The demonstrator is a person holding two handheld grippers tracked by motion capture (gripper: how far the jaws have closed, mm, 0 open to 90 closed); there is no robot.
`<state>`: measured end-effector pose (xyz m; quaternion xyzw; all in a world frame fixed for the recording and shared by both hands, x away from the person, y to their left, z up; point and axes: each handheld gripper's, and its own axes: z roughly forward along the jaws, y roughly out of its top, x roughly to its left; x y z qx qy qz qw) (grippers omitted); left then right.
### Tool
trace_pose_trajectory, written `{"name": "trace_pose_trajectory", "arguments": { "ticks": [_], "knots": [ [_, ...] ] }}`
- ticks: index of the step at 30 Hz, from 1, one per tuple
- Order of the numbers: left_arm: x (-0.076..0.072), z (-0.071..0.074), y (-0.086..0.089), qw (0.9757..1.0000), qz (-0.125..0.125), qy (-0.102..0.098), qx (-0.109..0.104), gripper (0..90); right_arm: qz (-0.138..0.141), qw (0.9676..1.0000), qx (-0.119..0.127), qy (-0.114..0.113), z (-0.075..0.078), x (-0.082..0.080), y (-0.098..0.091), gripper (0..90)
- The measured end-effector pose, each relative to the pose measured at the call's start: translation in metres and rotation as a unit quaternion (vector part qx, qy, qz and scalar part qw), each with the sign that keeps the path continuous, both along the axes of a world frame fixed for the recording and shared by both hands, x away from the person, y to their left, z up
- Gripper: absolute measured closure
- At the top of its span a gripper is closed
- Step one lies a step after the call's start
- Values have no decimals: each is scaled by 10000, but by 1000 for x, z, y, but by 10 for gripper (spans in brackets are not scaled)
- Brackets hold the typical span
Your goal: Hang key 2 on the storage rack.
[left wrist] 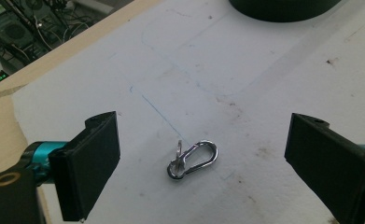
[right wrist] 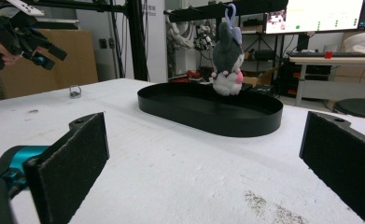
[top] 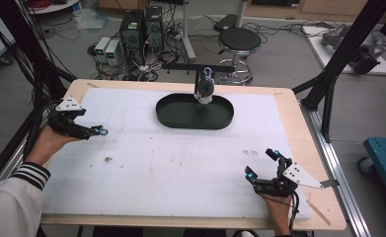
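A small silver carabiner (left wrist: pixel 192 161) with a ring on it lies flat on the white foam sheet (top: pixel 180 163). My left gripper (left wrist: pixel 206 128) hovers open above it, one jaw to each side and neither touching. From the right gripper view the carabiner (right wrist: pixel 74 91) sits below the raised left gripper (right wrist: pixel 49 55). A grey and white plush toy (top: pixel 204 90) hangs by a blue loop from a black bar over the far side of a black oval tray (top: pixel 167 118). My right gripper (top: pixel 260 164) rests open near the front right, facing the tray (right wrist: pixel 245 126) and the plush toy (right wrist: pixel 227 60).
The foam sheet covers a wooden table whose bare edge (top: pixel 306 148) shows at the right. A dark speck (top: pixel 107 159) marks the foam at the left. Behind the table stand a round stool (top: pixel 239 39), computer cases (top: pixel 141 27) and black frame posts (top: pixel 343 54).
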<state>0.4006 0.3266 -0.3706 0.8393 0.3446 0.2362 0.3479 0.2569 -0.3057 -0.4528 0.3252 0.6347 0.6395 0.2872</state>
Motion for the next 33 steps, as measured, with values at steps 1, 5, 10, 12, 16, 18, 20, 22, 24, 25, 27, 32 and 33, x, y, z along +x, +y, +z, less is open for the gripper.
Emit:
{"name": "trace_pose_trajectory", "arguments": {
  "ticks": [1,5,10,12,16,18,20,22,24,25,27,32,33],
  "knots": [
    [3,0,0,10000,-16,17,90,109,4,10000,6,5,0,0,0,5],
    [10,-1,-1,9998,-18,105,161,116,-1,10000,-30,-33,0,1,0,5],
    [21,-5,-2,9990,-46,357,282,116,-1,10000,-34,-19,0,0,0,5],
    [24,-8,-1,9987,-54,426,275,116,4,10000,-59,-8,0,0,1,5],
    [28,-14,0,9980,-64,552,299,117,7,10000,-67,-34,0,0,1,5],
    [29,-16,1,9975,-81,636,298,126,-15,9999,-98,-50,0,0,1,5],
    [31,-18,1,9972,-63,694,285,128,-17,9999,-111,-37,0,-1,2,5],
    [32,-20,1,9968,-98,741,290,133,-17,9999,-107,-29,0,-1,2,5],
    [34,-23,1,9961,-95,820,323,150,-10,9999,-105,-33,0,0,2,5],
    [34,-25,0,9957,-79,848,365,150,-8,9999,-115,-32,0,-1,2,5],
    [35,-26,0,9954,-121,844,438,180,0,9999,-115,-46,0,-1,2,5],
    [39,-33,3,9930,-62,1092,438,209,-7,9999,-123,-62,0,0,2,5],
    [39,-35,3,9925,-74,1124,468,214,-5,9999,-122,-62,0,0,2,5]
  ]
}}
